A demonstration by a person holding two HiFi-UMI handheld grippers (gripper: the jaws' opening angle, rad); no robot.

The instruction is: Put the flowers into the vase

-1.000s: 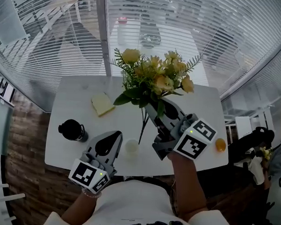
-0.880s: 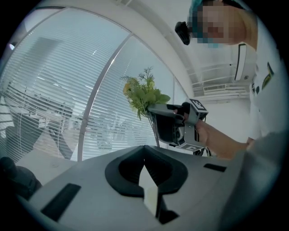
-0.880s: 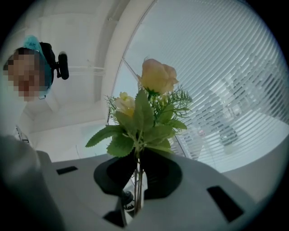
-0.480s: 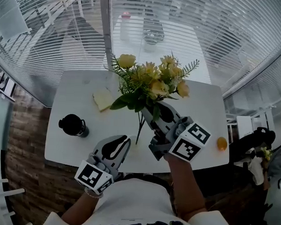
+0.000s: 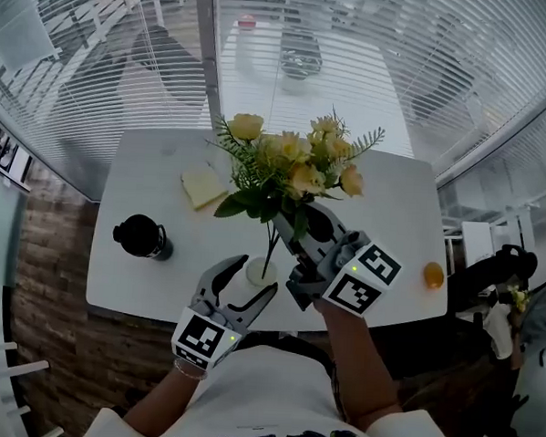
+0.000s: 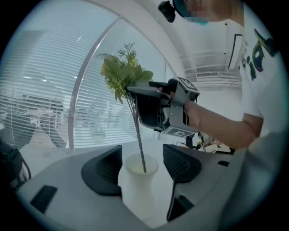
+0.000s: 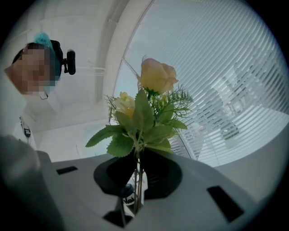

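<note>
between left tool jaws, vase holding stems

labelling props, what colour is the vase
White. The vase shows best in the left gripper view.

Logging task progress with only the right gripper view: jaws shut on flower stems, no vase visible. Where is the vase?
Observer: The white vase stands on the table under the flowers; the left gripper view shows the stem ends inside its mouth.
Operator: Is the left gripper holding it?
Observer: No. The left gripper has just been opening; its jaws stand apart on either side of the vase, not closed on it.
Operator: Anything else on the table?
Observer: A black mug and a flat yellow square, both left of the vase in the head view.
</note>
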